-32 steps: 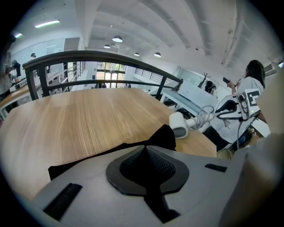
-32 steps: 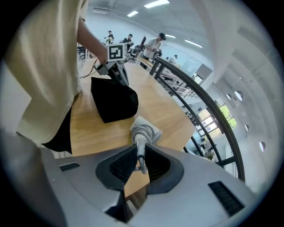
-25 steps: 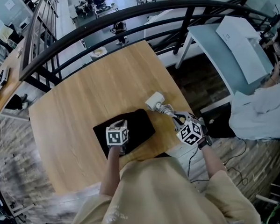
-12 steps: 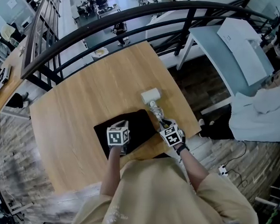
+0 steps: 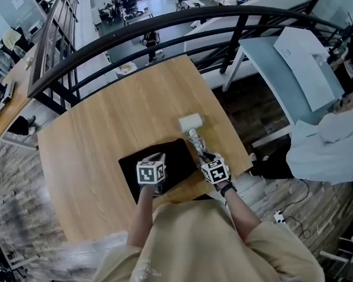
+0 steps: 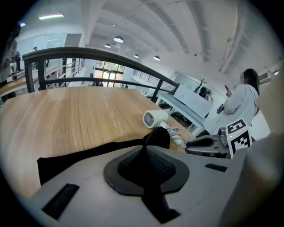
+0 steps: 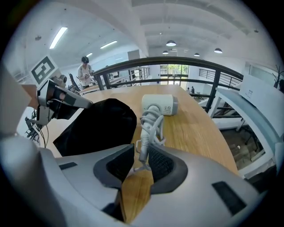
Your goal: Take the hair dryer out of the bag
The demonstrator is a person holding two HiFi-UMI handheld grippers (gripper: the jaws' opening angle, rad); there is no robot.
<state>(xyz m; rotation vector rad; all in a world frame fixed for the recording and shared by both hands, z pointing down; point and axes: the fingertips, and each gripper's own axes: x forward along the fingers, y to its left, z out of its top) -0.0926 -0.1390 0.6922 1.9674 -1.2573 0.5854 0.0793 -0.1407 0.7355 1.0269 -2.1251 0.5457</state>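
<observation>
on the wooden table (image 5: 100, 127) the black bag (image 5: 175, 158) lies flat, a fold pinched tight by the left gripper (image 6: 148, 145). the white hair dryer (image 5: 190, 122) lies outside at its one o'clock. its coiled cord (image 7: 149, 119) runs between the jaws of the right gripper (image 7: 140, 162), which have just been opening and stand spread.

bag (image 5: 178, 158) on table (image 5: 106, 122) near front edge; hair dryer (image 5: 190, 123) on table, just beyond bag's right corner
</observation>
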